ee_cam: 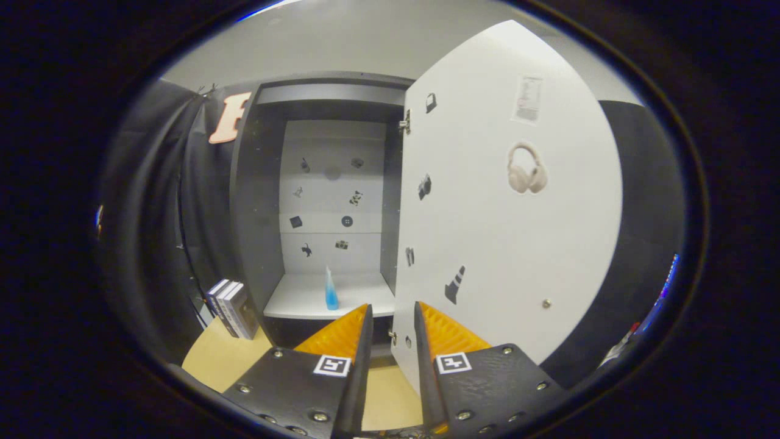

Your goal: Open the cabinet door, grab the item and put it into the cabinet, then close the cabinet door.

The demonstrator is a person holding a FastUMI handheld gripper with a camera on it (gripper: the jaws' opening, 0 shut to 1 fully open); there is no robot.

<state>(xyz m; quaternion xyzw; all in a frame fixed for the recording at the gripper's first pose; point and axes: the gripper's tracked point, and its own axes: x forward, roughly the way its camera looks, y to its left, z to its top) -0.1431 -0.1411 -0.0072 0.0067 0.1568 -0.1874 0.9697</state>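
Gripper [393, 320] is held slightly open, empty, straddling the door [512, 201] edge. Bottle [331, 289] is shelved. Door is judged light, stiff; edge is gripped.

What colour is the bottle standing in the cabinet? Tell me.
Blue fading to clear at the top: bottle, in the gripper view, beyond the open gripper.

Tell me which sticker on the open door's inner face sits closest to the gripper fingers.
The striped traffic-cone sticker, low on the cabinet door, just above the open gripper. The camera, headphone and other stickers sit higher up the door.
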